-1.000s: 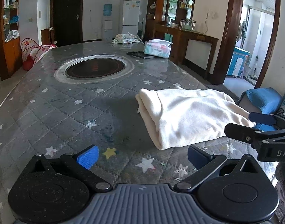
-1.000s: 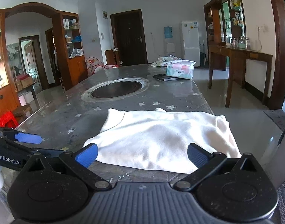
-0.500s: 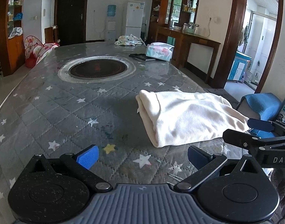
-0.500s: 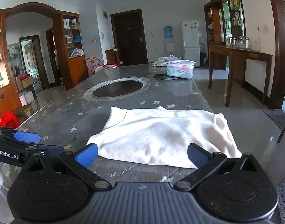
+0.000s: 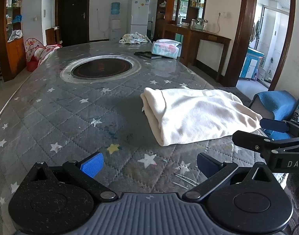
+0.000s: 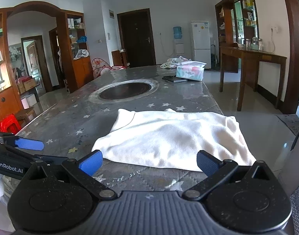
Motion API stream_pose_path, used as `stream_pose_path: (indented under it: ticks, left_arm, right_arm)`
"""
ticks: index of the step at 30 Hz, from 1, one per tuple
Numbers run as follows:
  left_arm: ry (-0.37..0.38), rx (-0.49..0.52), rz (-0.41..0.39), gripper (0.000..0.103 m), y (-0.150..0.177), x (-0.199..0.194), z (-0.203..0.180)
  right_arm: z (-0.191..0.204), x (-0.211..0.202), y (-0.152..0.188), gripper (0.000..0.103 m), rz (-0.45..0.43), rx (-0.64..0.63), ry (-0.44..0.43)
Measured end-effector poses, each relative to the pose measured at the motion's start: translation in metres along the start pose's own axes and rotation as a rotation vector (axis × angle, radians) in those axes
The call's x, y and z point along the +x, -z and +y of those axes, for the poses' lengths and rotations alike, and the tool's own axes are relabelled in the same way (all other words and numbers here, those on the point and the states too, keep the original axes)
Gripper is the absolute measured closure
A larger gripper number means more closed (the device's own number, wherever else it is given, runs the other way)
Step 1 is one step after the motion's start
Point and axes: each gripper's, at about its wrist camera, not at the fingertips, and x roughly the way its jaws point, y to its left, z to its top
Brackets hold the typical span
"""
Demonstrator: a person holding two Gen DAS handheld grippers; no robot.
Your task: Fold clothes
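Both pairs of jaws stood wide apart with nothing between them: we held the left gripper (image 5: 149, 163) over bare table, and the right gripper (image 6: 148, 161) just short of the cream garment (image 6: 175, 139). That garment lay already doubled over on the near right part of the star-patterned table (image 5: 71, 105), close to the right edge. Its long axis ran left to right across our reach, with a thick folded edge (image 5: 151, 115) at its left end and looser layers trailing toward the right edge.

From the right gripper the cloth lay straight ahead, its near hem just beyond the blue pads (image 6: 90, 162). From the left gripper it lay ahead and off to the right, with open table between. So we judged the right hand the nearer to the near hem, while the left hand would have to travel rightward to reach the folded end.
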Motion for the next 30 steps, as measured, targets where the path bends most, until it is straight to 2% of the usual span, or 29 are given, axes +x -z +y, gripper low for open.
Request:
stream_pose_path:
  ticks: [20, 30]
  left_arm:
    - [-0.020, 0.050, 0.037, 0.000, 0.000, 0.013, -0.014]
    - [-0.029, 0.051, 0.060, 0.000, -0.001, 0.023, -0.013]
  right_arm:
    - [-0.008, 0.009, 0.008, 0.000, 0.073, 0.054, -0.001]
    - [-0.009, 0.015, 0.008, 0.000, 0.076, 0.056, -0.002]
